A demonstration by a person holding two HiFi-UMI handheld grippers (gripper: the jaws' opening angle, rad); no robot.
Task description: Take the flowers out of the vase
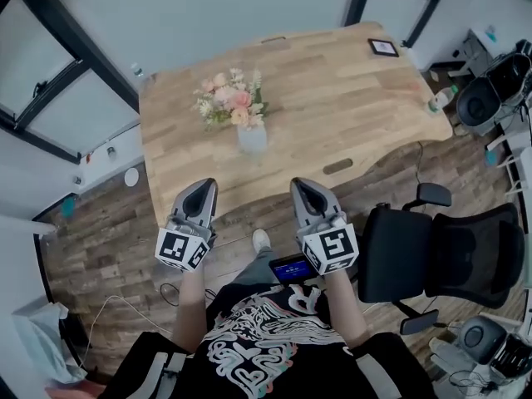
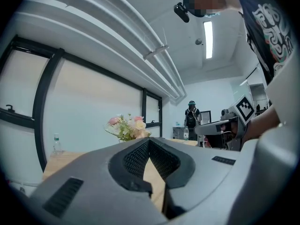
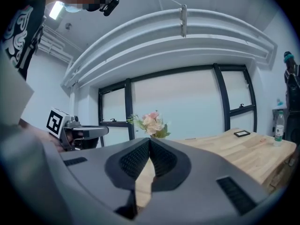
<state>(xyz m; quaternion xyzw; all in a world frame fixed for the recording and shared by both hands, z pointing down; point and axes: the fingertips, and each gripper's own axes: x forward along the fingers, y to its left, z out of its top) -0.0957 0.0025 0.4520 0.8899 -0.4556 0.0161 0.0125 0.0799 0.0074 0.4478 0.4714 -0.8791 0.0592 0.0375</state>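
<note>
A bunch of pink, peach and white flowers [image 1: 230, 98] stands in a pale glass vase [image 1: 252, 137] near the middle of the wooden table [image 1: 332, 81]. My left gripper [image 1: 202, 186] is shut and empty at the table's near edge, short of the vase and to its left. On the other side my right gripper [image 1: 299, 184] is also shut and empty, at the same edge. The flowers [image 2: 125, 127] show ahead above my left jaws, and the flowers [image 3: 151, 123] show above my right jaws. Neither gripper touches the vase.
A small black tablet [image 1: 383, 47] lies at the table's far right corner and a bottle [image 1: 440, 100] stands by the right edge. A black office chair [image 1: 453, 256] is to my right. A person [image 2: 191, 116] stands far back in the room. Window frames [image 1: 66, 65] run along the left.
</note>
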